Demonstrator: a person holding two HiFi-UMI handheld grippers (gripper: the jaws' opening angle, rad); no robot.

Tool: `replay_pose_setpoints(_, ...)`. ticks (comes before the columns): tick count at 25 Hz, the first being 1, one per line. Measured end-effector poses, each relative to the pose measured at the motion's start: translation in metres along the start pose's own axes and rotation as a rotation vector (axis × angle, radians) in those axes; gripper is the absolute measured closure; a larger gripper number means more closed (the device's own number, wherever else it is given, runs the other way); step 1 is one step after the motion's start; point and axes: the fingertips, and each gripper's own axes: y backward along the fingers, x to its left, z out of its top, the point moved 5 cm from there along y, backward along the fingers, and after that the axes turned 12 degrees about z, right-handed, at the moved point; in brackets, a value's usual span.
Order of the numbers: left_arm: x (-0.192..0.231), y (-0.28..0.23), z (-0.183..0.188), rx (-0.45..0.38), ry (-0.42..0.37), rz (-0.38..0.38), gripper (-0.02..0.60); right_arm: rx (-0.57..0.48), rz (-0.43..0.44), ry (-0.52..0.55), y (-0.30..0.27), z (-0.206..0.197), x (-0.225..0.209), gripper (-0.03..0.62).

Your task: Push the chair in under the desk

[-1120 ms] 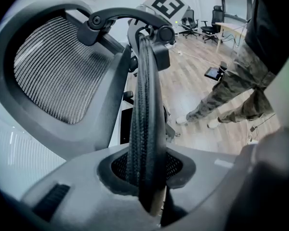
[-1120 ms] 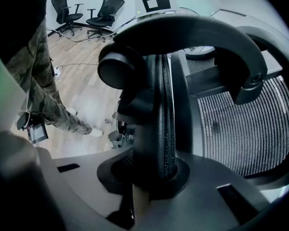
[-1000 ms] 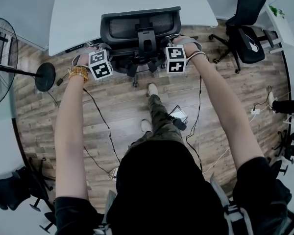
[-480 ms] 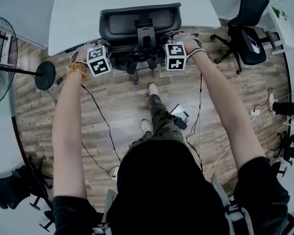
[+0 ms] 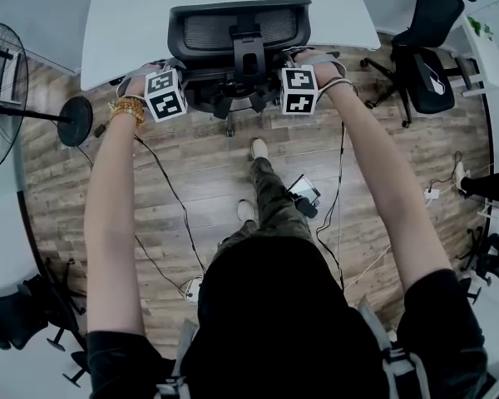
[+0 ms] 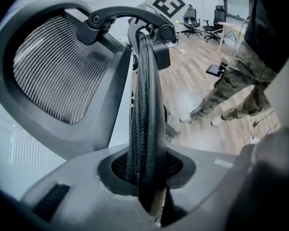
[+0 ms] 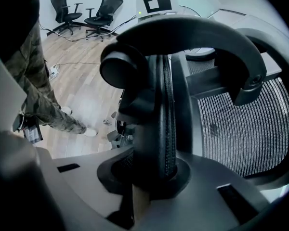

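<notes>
A black mesh office chair (image 5: 237,32) stands at the white desk (image 5: 125,23), its backrest overlapping the desk's front edge in the head view. My left gripper (image 5: 168,90) is on the backrest's left side and my right gripper (image 5: 295,86) on its right side. In the left gripper view the jaws of the left gripper (image 6: 147,186) are shut on the backrest's black woven rim (image 6: 144,114). The right gripper (image 7: 156,172) is likewise shut on the rim (image 7: 161,114) in the right gripper view. The seat and wheels are mostly hidden beneath the backrest.
A standing fan (image 5: 4,98) is at the left on the wood floor. A second black chair (image 5: 424,40) stands at the right by another desk. Cables and a small device (image 5: 303,191) lie on the floor near the person's feet (image 5: 258,152).
The chair and both grippers have moved toward the desk, upward in the head view. The backrest now covers more of the desk's edge. Both grips are unchanged.
</notes>
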Motion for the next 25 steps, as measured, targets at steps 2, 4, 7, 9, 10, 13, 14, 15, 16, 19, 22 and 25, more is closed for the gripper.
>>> replay_pose_setpoints(2,0.002,-0.001,-0.003,0.0,-0.002,-0.004,0.488,-0.003,-0.002,0.0,-0.002,0.002,-0.002,0.548)
replay_pose_setpoints(4,0.005,-0.003,-0.003,0.003,-0.002,-0.006,0.488,-0.004,-0.005,0.001,-0.004,0.001,-0.004,0.548)
replay_pose_setpoints(7,0.016,-0.012,-0.01,0.006,0.004,-0.012,0.488,-0.003,-0.002,0.005,-0.01,0.001,-0.02,0.548)
replay_pose_setpoints(9,0.034,-0.021,-0.021,0.012,0.011,-0.02,0.488,-0.004,0.009,0.008,-0.016,0.004,-0.042,0.548)
replay_pose_setpoints(10,0.04,-0.024,-0.025,0.015,0.015,-0.022,0.488,-0.005,0.012,0.009,-0.018,0.005,-0.05,0.548)
replay_pose_setpoints(13,0.045,-0.027,-0.027,0.017,0.014,-0.014,0.488,-0.005,0.004,0.01,-0.021,0.004,-0.056,0.548)
replay_pose_setpoints(14,0.046,-0.029,-0.028,0.018,0.013,-0.011,0.488,-0.003,0.002,0.01,-0.022,0.004,-0.058,0.548)
replay_pose_setpoints(15,0.047,-0.03,-0.029,0.019,0.013,-0.009,0.488,-0.002,0.001,0.011,-0.024,0.004,-0.059,0.548)
replay_pose_setpoints(16,0.048,-0.031,-0.03,0.021,0.014,-0.007,0.488,-0.002,0.0,0.012,-0.025,0.004,-0.061,0.548)
replay_pose_setpoints(19,0.048,-0.03,-0.03,0.026,0.016,0.004,0.488,-0.002,-0.009,0.015,-0.024,0.005,-0.061,0.548)
replay_pose_setpoints(22,0.048,-0.032,-0.03,0.028,0.014,0.004,0.488,-0.003,-0.008,0.012,-0.025,0.004,-0.061,0.548)
replay_pose_setpoints(25,0.053,-0.035,-0.031,0.027,0.002,-0.015,0.486,-0.005,-0.018,0.004,-0.029,0.005,-0.062,0.548)
